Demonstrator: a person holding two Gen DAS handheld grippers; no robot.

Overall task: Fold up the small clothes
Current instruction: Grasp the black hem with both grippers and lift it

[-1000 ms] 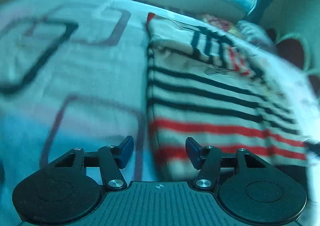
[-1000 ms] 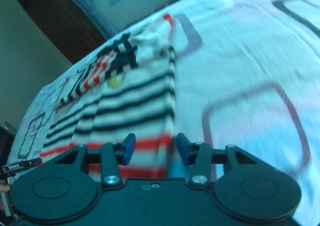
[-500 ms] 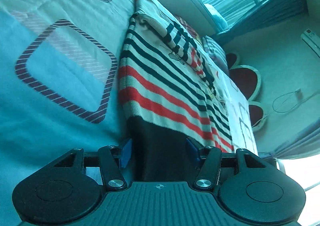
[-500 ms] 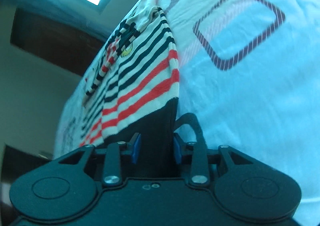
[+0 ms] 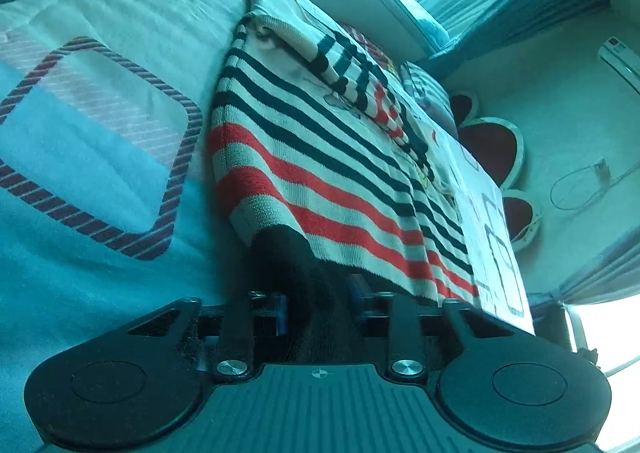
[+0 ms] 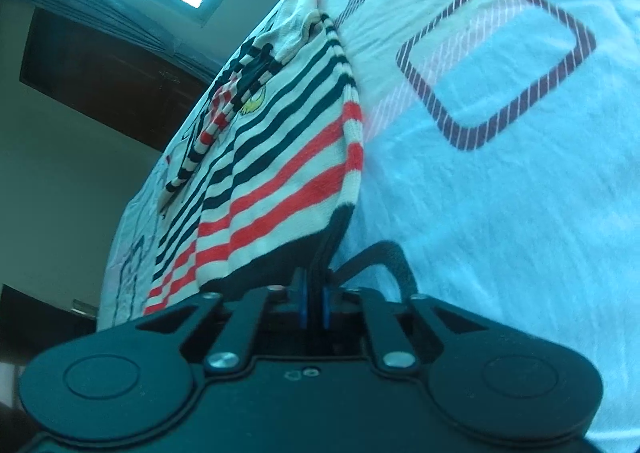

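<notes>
The sweater (image 5: 320, 157) lies flat on the bed (image 5: 80, 173), sleeves folded in. Each gripper has just closed on a corner of its dark hem. The left gripper (image 5: 316, 313) bites the hem's left corner; the right gripper (image 6: 314, 303) pinches the other, pads nearly together. To fold cleanly, I'd lift both corners evenly and carry them toward the collar, keeping the hem taut. Both grippers slant down, tilted toward each other.

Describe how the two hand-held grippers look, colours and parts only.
Both are matte black. The left hand-held gripper has a ribbed top with a small crosshair mark, two round discs, silver screws and blue finger pads. The right hand-held gripper matches, but its top is smooth. No sleeves or cables show.
</notes>
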